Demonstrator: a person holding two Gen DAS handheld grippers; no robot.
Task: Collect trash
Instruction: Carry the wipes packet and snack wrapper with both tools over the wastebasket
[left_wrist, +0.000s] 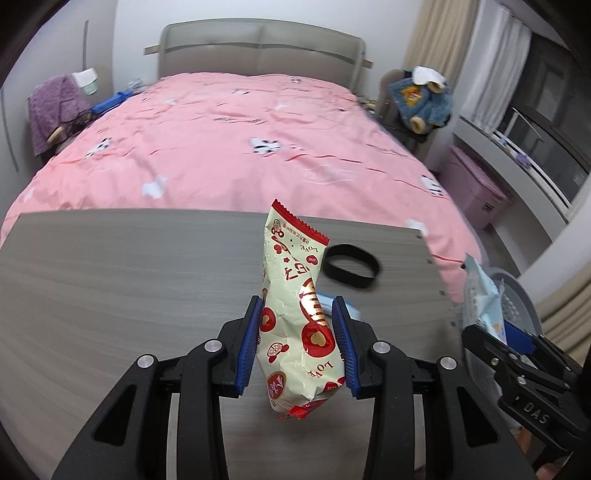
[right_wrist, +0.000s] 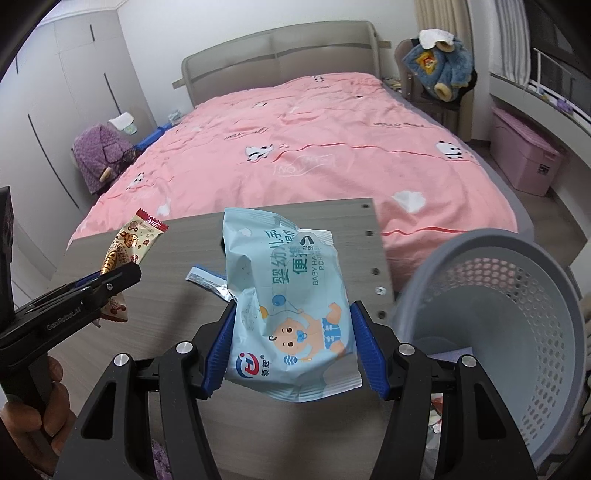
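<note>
The left gripper (left_wrist: 300, 325) clamps a cream-and-red snack wrapper (left_wrist: 295, 306) at lower centre of its view, lifted above the grey table (left_wrist: 129, 277). The right gripper (right_wrist: 293, 332) pinches a pale blue baby-wipes pack (right_wrist: 291, 295) at centre frame, just beside the grey perforated basket (right_wrist: 517, 314) at lower right

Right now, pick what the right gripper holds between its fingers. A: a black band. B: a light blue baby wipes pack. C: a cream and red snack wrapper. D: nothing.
B: the right gripper has its blue fingers pressed on the sides of the light blue baby wipes pack, lifted above the table beside the grey basket.
</note>
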